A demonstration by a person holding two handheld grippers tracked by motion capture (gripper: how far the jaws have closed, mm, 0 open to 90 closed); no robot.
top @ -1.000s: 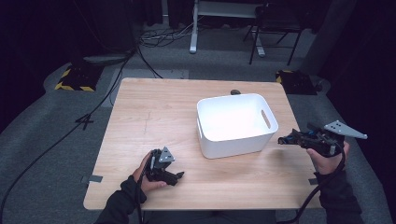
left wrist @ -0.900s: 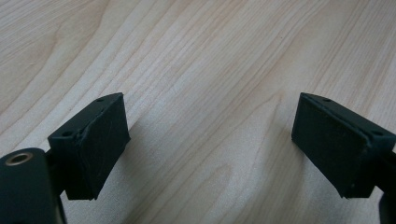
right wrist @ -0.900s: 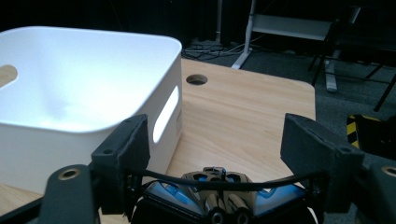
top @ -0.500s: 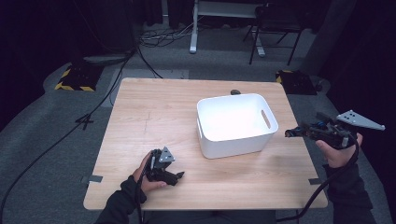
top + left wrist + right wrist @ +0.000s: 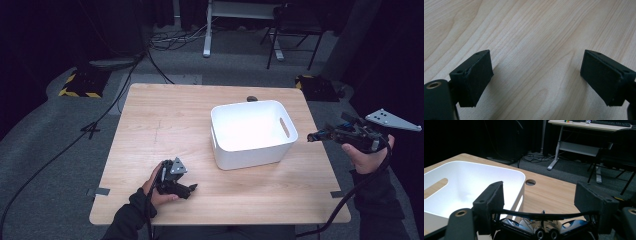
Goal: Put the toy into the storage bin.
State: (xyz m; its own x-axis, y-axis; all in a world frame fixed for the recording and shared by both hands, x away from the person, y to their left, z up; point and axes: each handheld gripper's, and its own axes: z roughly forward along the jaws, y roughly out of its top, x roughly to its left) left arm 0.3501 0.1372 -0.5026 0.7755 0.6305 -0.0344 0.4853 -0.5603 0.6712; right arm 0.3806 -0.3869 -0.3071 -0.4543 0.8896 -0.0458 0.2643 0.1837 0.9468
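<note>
A wooden table [image 5: 165,125] is standing on grey carpet [image 5: 45,150], with black cables [image 5: 165,42] lying behind it beside a white desk frame [image 5: 207,30], a dark chair [image 5: 295,25] and yellow-black striped blocks [image 5: 82,82].

The near wall of the white rectangular plastic bin [image 5: 474,182] is cut off by the left and bottom edges in the right gripper view. The pale wooden table [image 5: 529,32] is cropped on all sides in the left gripper view. A small dark object [image 5: 252,98] behind the bin is too small to be identified.
</note>
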